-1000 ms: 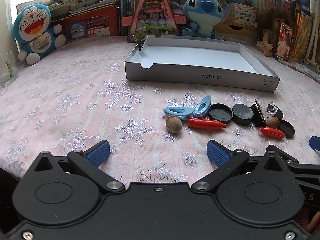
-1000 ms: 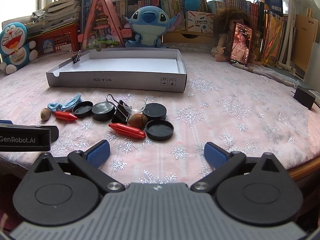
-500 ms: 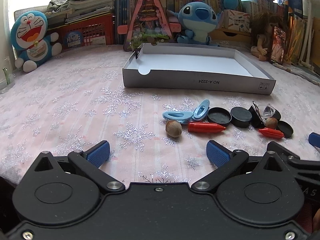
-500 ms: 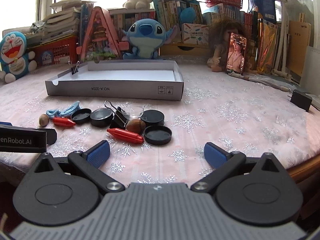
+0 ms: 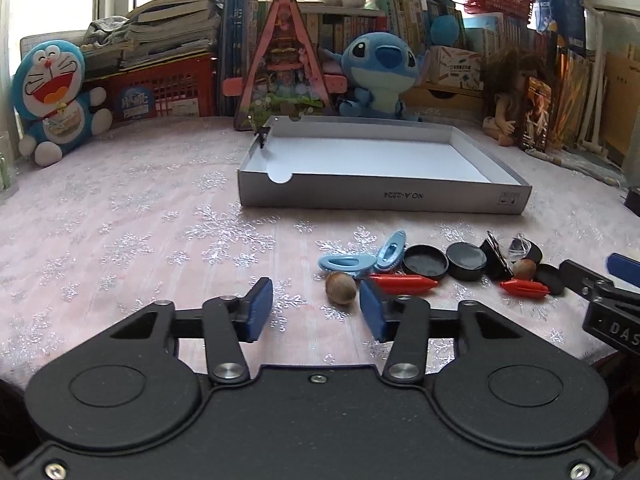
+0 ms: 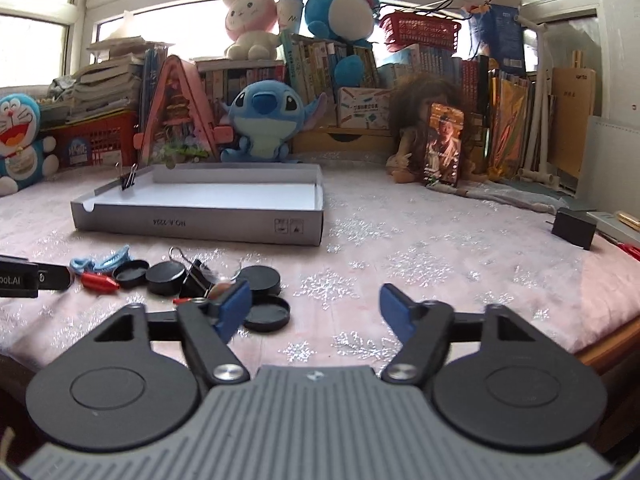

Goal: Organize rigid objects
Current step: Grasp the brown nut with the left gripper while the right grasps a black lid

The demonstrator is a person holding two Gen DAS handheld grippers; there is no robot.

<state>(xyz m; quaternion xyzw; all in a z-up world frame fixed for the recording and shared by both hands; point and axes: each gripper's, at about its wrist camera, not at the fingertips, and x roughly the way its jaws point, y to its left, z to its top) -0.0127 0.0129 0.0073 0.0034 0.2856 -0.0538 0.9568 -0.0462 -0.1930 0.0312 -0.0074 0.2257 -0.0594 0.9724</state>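
A shallow grey cardboard box [image 5: 384,200] [image 6: 200,226] stands open on the pink snowflake cloth, a binder clip [image 5: 262,136] clamped to its left wall. In front lies a row of small items: a brown nut [image 5: 341,288], blue clips [image 5: 348,262], a red cone [image 5: 402,282], black lids [image 5: 425,266] [image 6: 262,278], a black binder clip [image 5: 494,258] and a clear cup [image 5: 518,246]. My left gripper [image 5: 316,308] is open with its jaws closing, the nut just beyond its fingertips. My right gripper [image 6: 316,306] is open and closing on nothing; its left finger [image 6: 236,304] hides part of the row.
Plush toys [image 5: 380,76], stacked books, a red crate [image 5: 160,92] and a doll [image 6: 424,140] line the back of the table. A black adapter [image 6: 572,228] lies at the far right, near the table's wooden edge [image 6: 608,344].
Both grippers' jaws have narrowed from fully wide. Both views have tilted upward, showing more of the shelves and window. The items on the cloth have not moved.
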